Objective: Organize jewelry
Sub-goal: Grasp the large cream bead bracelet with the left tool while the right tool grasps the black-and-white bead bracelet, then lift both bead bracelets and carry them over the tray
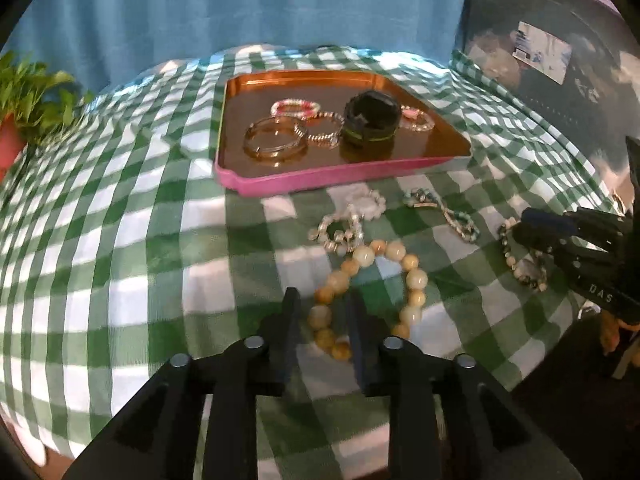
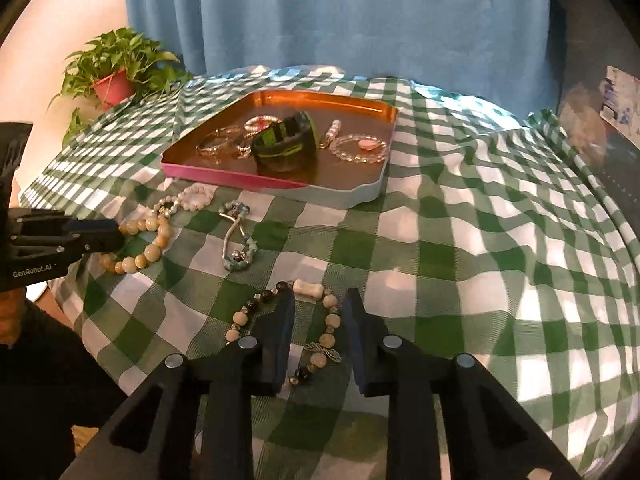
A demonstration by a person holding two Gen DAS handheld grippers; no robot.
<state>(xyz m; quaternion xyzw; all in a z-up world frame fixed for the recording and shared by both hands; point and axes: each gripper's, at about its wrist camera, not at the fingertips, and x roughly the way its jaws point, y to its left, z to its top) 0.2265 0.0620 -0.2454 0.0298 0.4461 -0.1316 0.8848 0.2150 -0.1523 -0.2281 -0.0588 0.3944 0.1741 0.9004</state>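
White letters "DAS" stand on the black body of the right gripper (image 1: 520, 226), seen in the left wrist view well off to the right of the left jaws. In the right wrist view, "GenRobot.AI" is printed in white on the black body of the left gripper (image 2: 116, 236), far to the left of the right jaws. A pale label (image 1: 542, 51) sits on a dark panel far beyond and to the right of the left jaws; its print is too blurred to read.

Home: gingham tablecloth (image 2: 460, 240), blue curtain (image 2: 340, 12), potted plant (image 2: 116, 68).
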